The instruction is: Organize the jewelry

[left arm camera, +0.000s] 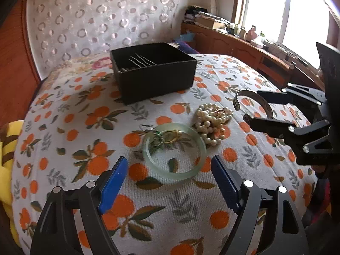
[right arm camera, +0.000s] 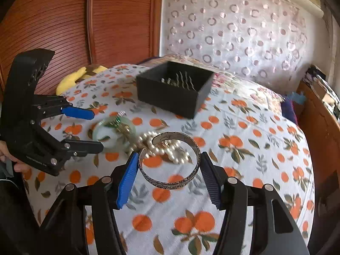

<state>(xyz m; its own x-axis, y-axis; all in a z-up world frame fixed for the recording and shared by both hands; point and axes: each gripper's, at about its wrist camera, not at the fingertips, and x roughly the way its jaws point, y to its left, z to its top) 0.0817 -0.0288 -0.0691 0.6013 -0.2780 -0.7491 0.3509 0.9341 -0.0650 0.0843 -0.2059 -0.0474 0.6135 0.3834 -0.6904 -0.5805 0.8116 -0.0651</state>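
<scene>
My right gripper [right arm camera: 169, 161] is shut on a silver engraved cuff bracelet [right arm camera: 170, 182] and holds it above the bed; it also shows in the left wrist view [left arm camera: 255, 104]. My left gripper [left arm camera: 170, 165] is open and empty, just short of a pale green jade bangle [left arm camera: 149, 159]. Gold rings and a green earring [left arm camera: 167, 136] lie on the bangle's far side. A pearl necklace [left arm camera: 212, 121] is heaped to its right. A black box [left arm camera: 153, 72] with wavy hairpins inside stands further back; in the right wrist view it [right arm camera: 174, 89] is ahead of the cuff.
The bed has an orange-print cover [left arm camera: 95, 127]. A yellow cushion [left arm camera: 6, 148] lies at the left edge. A wooden cabinet [left arm camera: 233, 42] with clutter runs under the window on the right. A curtain hangs behind the bed.
</scene>
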